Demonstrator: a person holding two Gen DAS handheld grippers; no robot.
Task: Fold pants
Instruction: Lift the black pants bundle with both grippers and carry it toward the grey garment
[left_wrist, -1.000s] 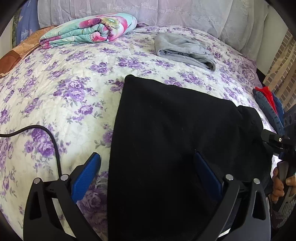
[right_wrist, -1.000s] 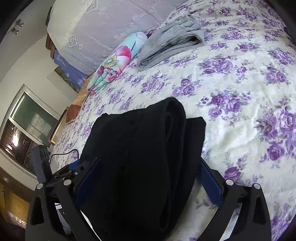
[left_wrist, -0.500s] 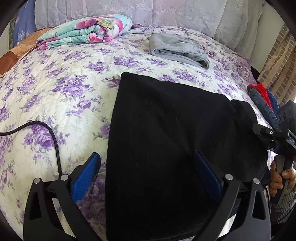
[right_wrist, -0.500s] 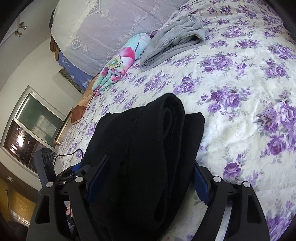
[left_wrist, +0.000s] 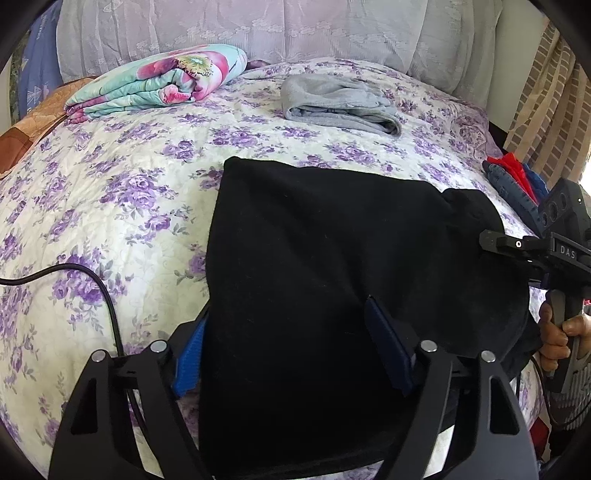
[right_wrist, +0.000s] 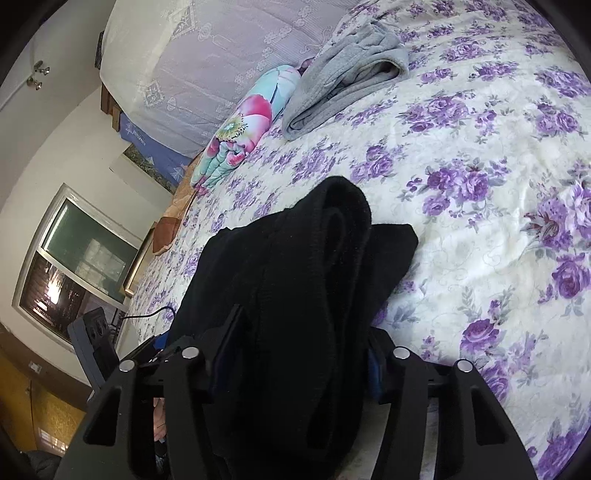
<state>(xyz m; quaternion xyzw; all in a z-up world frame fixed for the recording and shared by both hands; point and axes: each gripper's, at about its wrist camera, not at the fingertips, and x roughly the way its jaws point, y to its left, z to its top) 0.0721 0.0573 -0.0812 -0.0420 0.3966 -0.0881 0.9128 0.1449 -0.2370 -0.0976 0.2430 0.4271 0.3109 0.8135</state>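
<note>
Black pants (left_wrist: 325, 273) lie partly folded on the flowered bedspread (left_wrist: 122, 206), near the bed's front edge. My left gripper (left_wrist: 291, 350) has its fingers around the near left part of the cloth, closing on it. My right gripper (right_wrist: 295, 354) has its fingers around a bunched thick end of the pants (right_wrist: 295, 266), closing on it. The right gripper also shows at the right edge of the left wrist view (left_wrist: 535, 251), at the pants' right end. The left gripper's body shows at the lower left of the right wrist view (right_wrist: 96, 339).
Folded grey pants (left_wrist: 340, 103) and a rolled flowered quilt (left_wrist: 159, 81) lie at the far side of the bed. A pile of red and blue clothes (left_wrist: 517, 184) sits at the right edge. A black cable (left_wrist: 92, 280) crosses the bedspread at left.
Both grippers' fingers have narrowed around the black pants. The bunched end in the right gripper sits closer between its fingers.
</note>
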